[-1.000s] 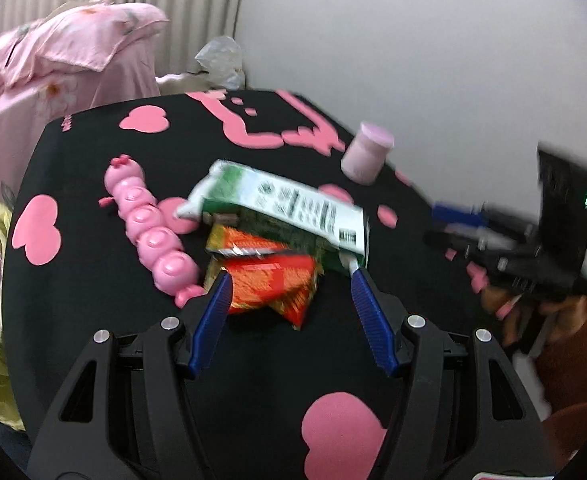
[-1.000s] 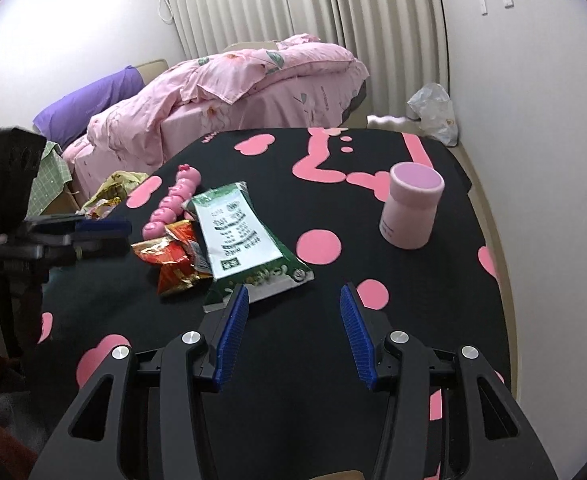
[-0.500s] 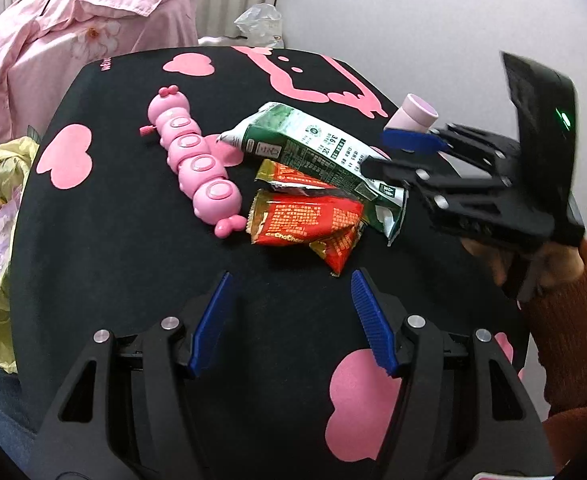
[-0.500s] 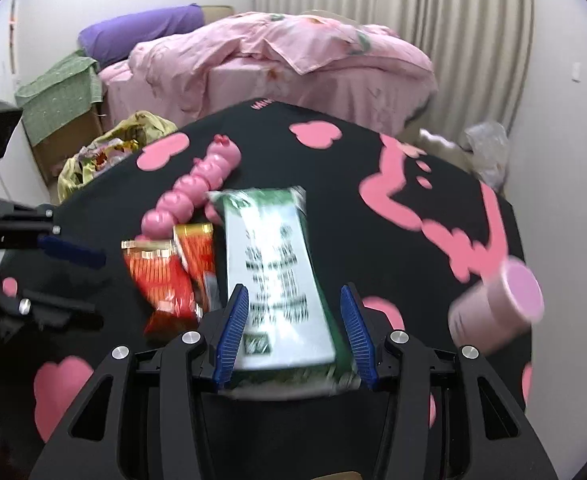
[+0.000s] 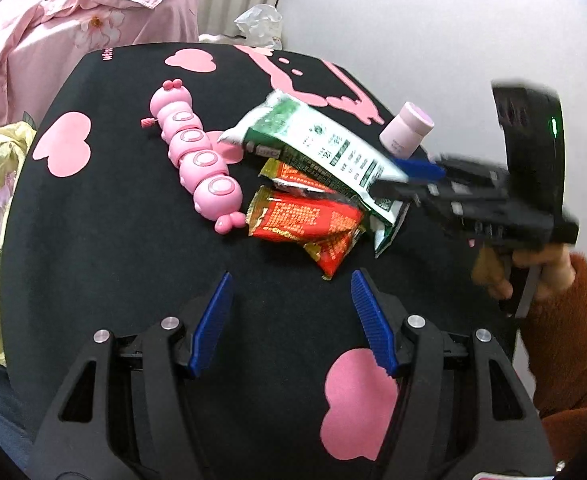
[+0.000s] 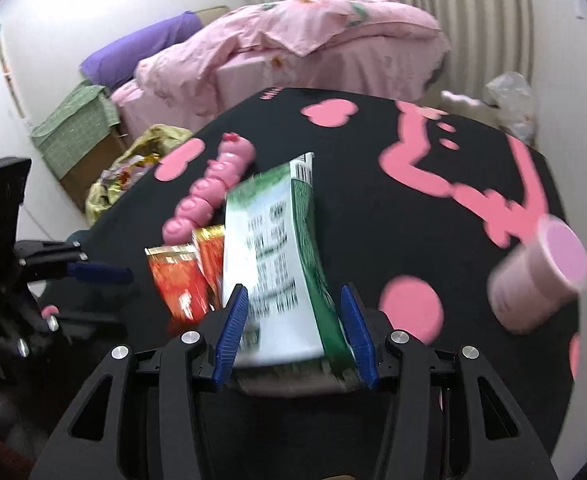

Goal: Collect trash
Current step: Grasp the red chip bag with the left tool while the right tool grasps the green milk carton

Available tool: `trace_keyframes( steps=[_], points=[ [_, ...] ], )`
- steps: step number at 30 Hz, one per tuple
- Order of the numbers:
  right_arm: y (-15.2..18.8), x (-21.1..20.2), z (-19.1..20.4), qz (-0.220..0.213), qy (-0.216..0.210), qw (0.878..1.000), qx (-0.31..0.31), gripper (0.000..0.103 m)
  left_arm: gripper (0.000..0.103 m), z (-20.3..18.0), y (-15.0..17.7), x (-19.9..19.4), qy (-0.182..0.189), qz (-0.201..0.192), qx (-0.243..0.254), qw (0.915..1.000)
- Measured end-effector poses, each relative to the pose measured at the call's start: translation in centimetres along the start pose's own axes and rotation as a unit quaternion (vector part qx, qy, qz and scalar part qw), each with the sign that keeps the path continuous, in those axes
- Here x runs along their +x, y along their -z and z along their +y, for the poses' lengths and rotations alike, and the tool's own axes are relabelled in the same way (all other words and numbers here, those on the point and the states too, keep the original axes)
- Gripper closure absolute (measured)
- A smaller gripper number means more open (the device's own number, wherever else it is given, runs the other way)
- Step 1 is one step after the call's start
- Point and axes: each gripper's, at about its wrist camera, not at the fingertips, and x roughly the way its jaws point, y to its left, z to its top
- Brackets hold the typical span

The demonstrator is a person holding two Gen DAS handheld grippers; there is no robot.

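Green bag (image 6: 277,256) lay on black table (image 5: 125,248), near end lifted, set between spread fingers of right gripper (image 6: 293,326); no clamp seen yet. Long axis ran straight ahead along fingers. Left gripper (image 5: 291,322) held open, empty, short of red wrappers (image 5: 305,220). Right gripper judged nearer bag.

Motion blur smears the green-and-white bag's (image 6: 277,264) print.

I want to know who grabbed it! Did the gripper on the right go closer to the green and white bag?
Yes. The right gripper advanced toward the pink caterpillar toy; the green-and-white foil snack bag now lies between its open jaws.
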Motion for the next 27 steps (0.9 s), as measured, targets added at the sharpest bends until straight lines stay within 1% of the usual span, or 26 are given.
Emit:
trace_keyframes(
  steps=[3,5,7,9,13,15,17,19,21,24,27],
  points=[
    [1.9,-1.3,-0.9,-0.005,-0.015,1.000,0.025,0.057,0.044,0.1,-0.2,0.3,0.030,0.002,-0.020,0.9993],
    [3.7,-2.1,-1.1,0.004,0.008,1.000,0.028,0.057,0.044,0.0,-0.6,0.8,0.052,0.009,-0.033,0.9981],
    [4.9,-2.5,-1.2,0.012,0.022,0.999,0.028,0.057,0.044,-0.5,-1.4,1.6,0.062,0.010,-0.038,0.9973],
    [6.2,-3.1,-1.3,0.013,0.031,0.999,0.037,0.057,0.044,-1.1,-2.1,2.5,0.052,0.011,-0.037,0.9979],
    [7.7,-4.6,-1.7,-0.009,0.053,0.996,0.065,0.057,0.044,-1.8,-3.8,4.8,0.031,0.018,-0.040,0.9986],
    [7.8,-5.3,-1.8,-0.026,0.059,0.995,0.076,0.057,0.044,-2.4,-4.5,6.0,0.011,0.022,-0.027,0.9993],
    [7.8,-5.5,-1.8,-0.037,0.050,0.995,0.082,0.057,0.045,-2.9,-4.7,6.4,-0.013,0.019,-0.007,0.9997],
    [7.6,-5.2,-1.7,-0.029,0.053,0.996,0.072,0.057,0.056,-2.8,-4.4,6.3,-0.022,0.025,-0.003,0.9994],
    [7.5,-4.8,-1.5,-0.018,0.065,0.996,0.061,0.057,0.058,-2.2,-4.0,5.7,-0.015,0.031,-0.003,0.9994],
    [7.2,-4.3,-1.2,-0.004,0.065,0.996,0.061,0.057,0.060,-1.5,-2.9,4.4,-0.011,0.040,-0.001,0.9991],
    [6.4,-5.2,-0.4,-0.027,0.066,0.996,0.049,0.057,0.060,-0.7,-1.3,3.0,0.001,0.054,0.005,0.9985]
  ],
)
